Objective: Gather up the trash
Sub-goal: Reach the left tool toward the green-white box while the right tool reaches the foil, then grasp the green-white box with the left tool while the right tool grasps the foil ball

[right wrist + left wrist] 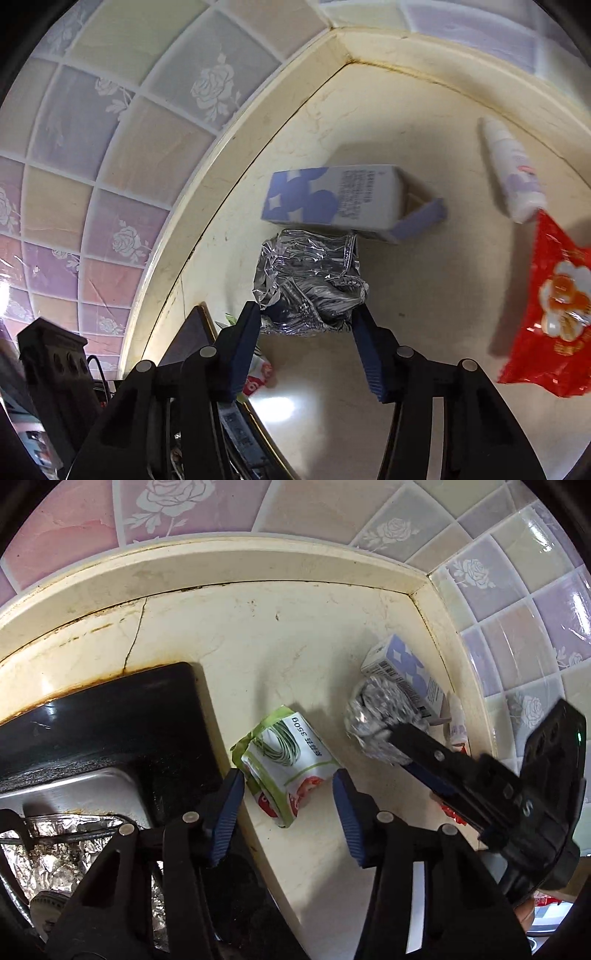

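A green and white food packet (284, 764) lies on the cream counter (277, 646) beside the black stove. My left gripper (288, 777) points down at it, with both blue pads against the packet's two sides. A crumpled ball of silver foil (314, 280) sits just below a blue and white carton (332, 199). My right gripper (306, 310) has its pads pressed on the foil's left and right edges. In the left wrist view the foil ball (373, 709) shows with the right gripper's finger (417, 746) across it.
A white bottle (513, 170) and a red snack packet (554, 306) lie to the right of the carton. The black stove top (110, 720) with a foil-lined burner (55, 853) is on the left. Tiled walls (517, 609) meet at the corner behind the counter.
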Motion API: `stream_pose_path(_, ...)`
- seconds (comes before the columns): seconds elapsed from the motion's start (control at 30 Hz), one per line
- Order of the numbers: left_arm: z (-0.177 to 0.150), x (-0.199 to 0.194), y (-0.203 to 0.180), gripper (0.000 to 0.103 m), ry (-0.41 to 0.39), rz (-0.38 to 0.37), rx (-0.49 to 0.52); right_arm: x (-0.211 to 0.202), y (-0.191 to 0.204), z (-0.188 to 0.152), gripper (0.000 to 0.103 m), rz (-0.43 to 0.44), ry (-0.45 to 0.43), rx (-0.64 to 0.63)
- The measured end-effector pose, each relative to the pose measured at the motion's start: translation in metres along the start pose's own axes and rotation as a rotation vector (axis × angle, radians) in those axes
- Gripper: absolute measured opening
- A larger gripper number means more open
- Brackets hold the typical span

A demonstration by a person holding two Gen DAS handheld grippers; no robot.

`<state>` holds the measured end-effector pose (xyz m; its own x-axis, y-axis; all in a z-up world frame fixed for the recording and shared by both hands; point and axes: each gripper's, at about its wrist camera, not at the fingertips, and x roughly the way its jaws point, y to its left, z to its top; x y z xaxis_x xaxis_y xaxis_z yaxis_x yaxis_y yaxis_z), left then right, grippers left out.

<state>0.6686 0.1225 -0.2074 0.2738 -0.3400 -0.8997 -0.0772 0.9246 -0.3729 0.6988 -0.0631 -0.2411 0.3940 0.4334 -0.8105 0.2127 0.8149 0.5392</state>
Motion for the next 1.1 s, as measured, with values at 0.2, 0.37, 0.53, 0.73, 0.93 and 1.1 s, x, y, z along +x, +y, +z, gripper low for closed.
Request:
stream_pose_path(0.2,0.002,0.013,-0.005,0.047,0.024,0.013,-0.004,-0.019,-0.010,-0.011,0.044,0.002,-0.018,-0.014)
stream_pose_path(0.37,0.001,0.023,-0.010,0.044,0.024,0.027,0.004,-0.029,-0.014,-0.022,0.043,0.003,-0.021,-0.022)
stream_pose_path(0.53,-0.002,0.024,-0.022,0.006,-0.004,0.035,0.054,-0.057,-0.034,-0.027,0.043,0.019,-0.032,-0.037)
stream_pose_path(0.73,-0.017,0.003,-0.040,0.004,-0.044,0.074,0.134,-0.076,-0.037,-0.040,0.000,0.039,-0.034,-0.102)
stream_pose_path(0.93,-0.037,-0.027,-0.052,0.004,-0.086,0.093,0.179,-0.089,-0.037,-0.049,0.000,0.017,-0.031,-0.142)
stream_pose_path(1.1,-0.045,-0.053,-0.047,0.004,-0.133,0.106,0.173,-0.090,-0.014,-0.047,0.004,0.007,-0.035,-0.218)
